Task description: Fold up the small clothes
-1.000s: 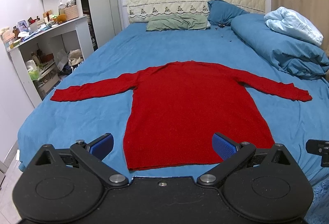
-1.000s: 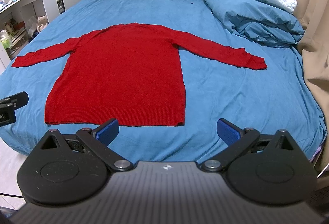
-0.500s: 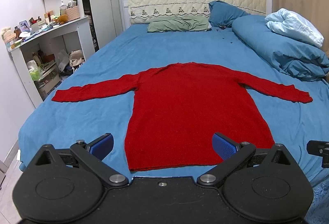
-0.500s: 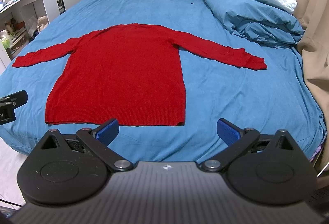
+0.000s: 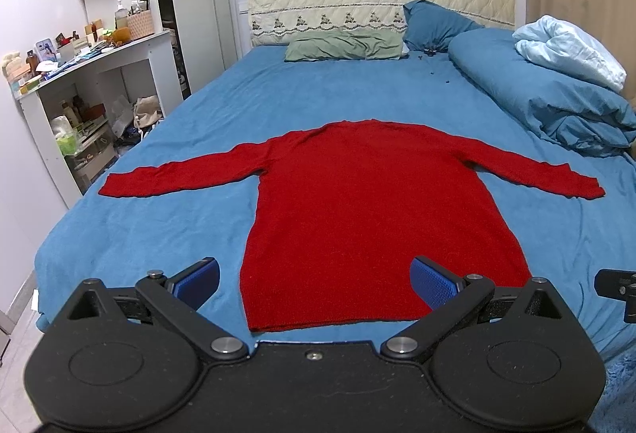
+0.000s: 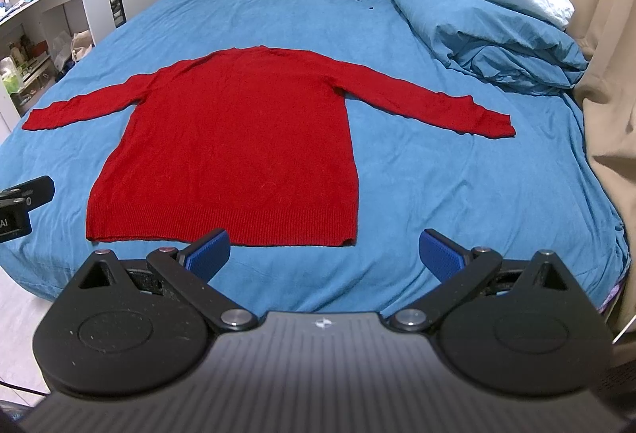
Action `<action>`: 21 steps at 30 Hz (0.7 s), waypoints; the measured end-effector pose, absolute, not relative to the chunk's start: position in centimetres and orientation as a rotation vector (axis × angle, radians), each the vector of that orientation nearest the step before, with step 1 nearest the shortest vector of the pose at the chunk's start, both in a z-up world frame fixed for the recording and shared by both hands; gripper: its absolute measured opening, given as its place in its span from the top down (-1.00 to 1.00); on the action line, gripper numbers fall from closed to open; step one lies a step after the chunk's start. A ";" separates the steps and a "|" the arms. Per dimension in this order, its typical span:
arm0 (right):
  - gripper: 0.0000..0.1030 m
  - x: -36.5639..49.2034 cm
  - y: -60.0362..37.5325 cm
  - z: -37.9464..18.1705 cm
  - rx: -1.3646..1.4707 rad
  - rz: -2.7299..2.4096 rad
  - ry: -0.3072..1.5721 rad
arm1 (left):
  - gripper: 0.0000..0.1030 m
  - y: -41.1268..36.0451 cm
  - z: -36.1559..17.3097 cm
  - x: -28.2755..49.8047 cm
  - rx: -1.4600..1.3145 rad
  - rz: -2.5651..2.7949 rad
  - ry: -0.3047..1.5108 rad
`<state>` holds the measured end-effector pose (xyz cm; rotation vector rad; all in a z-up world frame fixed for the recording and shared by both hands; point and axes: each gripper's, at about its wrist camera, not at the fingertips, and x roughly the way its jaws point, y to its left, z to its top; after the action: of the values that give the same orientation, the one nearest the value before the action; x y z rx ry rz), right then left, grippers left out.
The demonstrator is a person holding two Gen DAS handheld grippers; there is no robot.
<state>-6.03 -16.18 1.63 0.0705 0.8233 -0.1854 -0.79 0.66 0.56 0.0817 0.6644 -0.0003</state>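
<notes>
Left gripper (image 5: 316, 280): jaws wide apart, holding nothing, hanging over the hem.
Right gripper (image 6: 324, 252): jaws wide apart, holding nothing, above the hem's right corner.
Sweater (image 5: 373, 218): flat mid-bed (image 5: 159, 218), sleeves out at 9 and 3 o'clock.
Duvet (image 6: 489, 24): heaped at 2 o'clock.
Pillow (image 5: 344, 45): 12 o'clock, at the headboard.
</notes>
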 end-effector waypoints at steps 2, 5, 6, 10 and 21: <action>-1.00 -6.0 -16.2 1.6 0.072 -0.184 0.824 | -1.00 0.7 0.6 -0.8 0.083 0.000 0.661; -1.00 -6.0 -16.1 1.6 0.070 -0.185 0.823 | -1.00 0.8 0.6 -0.9 0.082 0.000 0.659; -1.00 -6.0 -16.1 1.7 0.068 -0.185 0.823 | -1.00 0.8 0.6 -0.9 0.081 0.000 0.660; -1.00 -5.8 -16.1 1.8 0.060 -0.182 0.822 | -1.00 0.8 0.5 -0.7 0.082 0.001 0.667; -1.00 -6.2 -15.6 2.1 0.052 -0.186 0.804 | -1.00 1.0 0.8 -1.0 0.080 0.010 0.656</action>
<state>-6.24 -15.64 2.12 0.0523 0.8036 -0.1855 -0.99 0.97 0.81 0.0797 0.6555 0.0097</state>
